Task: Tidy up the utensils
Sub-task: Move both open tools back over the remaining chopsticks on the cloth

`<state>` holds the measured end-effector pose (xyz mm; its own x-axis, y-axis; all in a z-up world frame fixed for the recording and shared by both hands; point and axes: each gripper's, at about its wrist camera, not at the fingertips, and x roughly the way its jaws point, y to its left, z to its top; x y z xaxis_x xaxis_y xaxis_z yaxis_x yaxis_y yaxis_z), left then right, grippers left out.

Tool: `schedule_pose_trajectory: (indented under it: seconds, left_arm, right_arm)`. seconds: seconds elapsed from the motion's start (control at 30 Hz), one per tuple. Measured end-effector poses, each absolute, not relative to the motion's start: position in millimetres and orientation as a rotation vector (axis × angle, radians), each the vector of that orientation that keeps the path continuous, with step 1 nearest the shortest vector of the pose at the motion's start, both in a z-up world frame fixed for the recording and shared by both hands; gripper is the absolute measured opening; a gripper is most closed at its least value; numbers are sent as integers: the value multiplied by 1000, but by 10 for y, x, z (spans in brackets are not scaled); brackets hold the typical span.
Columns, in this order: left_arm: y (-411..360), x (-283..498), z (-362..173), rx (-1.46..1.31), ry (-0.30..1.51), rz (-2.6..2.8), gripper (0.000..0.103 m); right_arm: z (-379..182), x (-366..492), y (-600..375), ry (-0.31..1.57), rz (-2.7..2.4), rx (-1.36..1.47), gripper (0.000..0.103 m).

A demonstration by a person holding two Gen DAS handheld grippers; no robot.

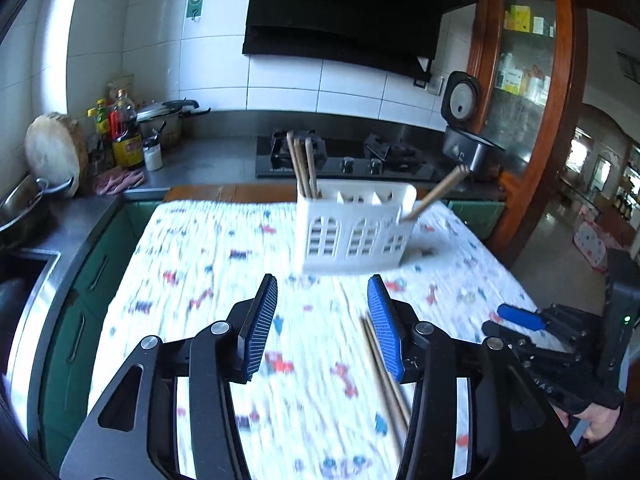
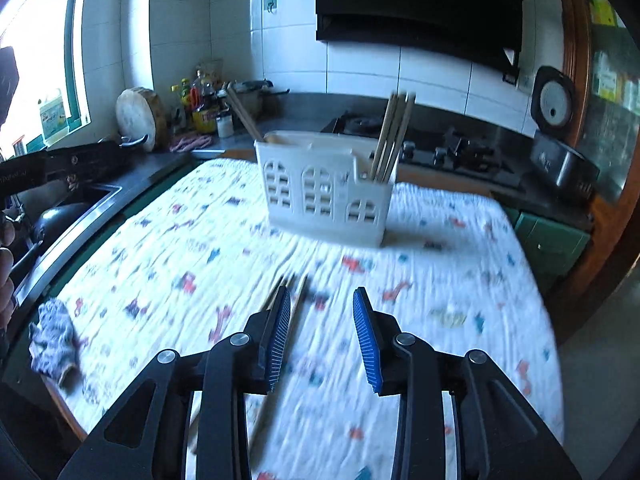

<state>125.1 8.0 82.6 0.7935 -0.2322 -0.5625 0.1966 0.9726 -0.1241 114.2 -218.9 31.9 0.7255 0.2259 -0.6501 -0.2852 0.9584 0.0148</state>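
A white house-shaped utensil holder (image 1: pixel 352 232) (image 2: pixel 324 196) stands on the cloth-covered table (image 1: pixel 208 280) (image 2: pixel 440 300). Several wooden chopsticks stand upright in one end compartment (image 1: pixel 302 168) (image 2: pixel 392 136), and one pair leans out of the other end (image 1: pixel 436 194) (image 2: pixel 244 116). Loose chopsticks (image 1: pixel 390 400) (image 2: pixel 298 300) lie flat on the cloth. My left gripper (image 1: pixel 322 280) is open above the cloth with nothing between its pads; the loose chopsticks run just inside its right finger. My right gripper (image 2: pixel 322 292) is open and empty too, with the chopsticks passing under its left finger.
A gas stove (image 1: pixel 344 156) and an open rice cooker (image 1: pixel 468 136) sit on the counter behind the table. A sink (image 2: pixel 80 200), cutting board (image 1: pixel 56 152) and bottles (image 1: pixel 124 136) are on the left. A crumpled rag (image 2: pixel 52 336) lies at the table's left edge.
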Motion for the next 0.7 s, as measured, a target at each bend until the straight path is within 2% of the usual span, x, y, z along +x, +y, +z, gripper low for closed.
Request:
schedule_pose_trajectory:
  seconds: [0.27,0.43,0.5,0.7]
  left_arm:
    - [224,786,392,-87,637,-164,48]
    - [324,597,194,-113,658,-125,48]
    - [331,538,146,-109,661,-116,48]
    - [362,452,48,-125,679,-107,48]
  right_arm:
    - [-232,757,-1997,763,285,-76,32]
    - [-450,661,-1931,797,294,-35,27]
    - [-504,660,-1909,812,303,-20,22]
    - [-646,685,-1852,841,298,-22,20]
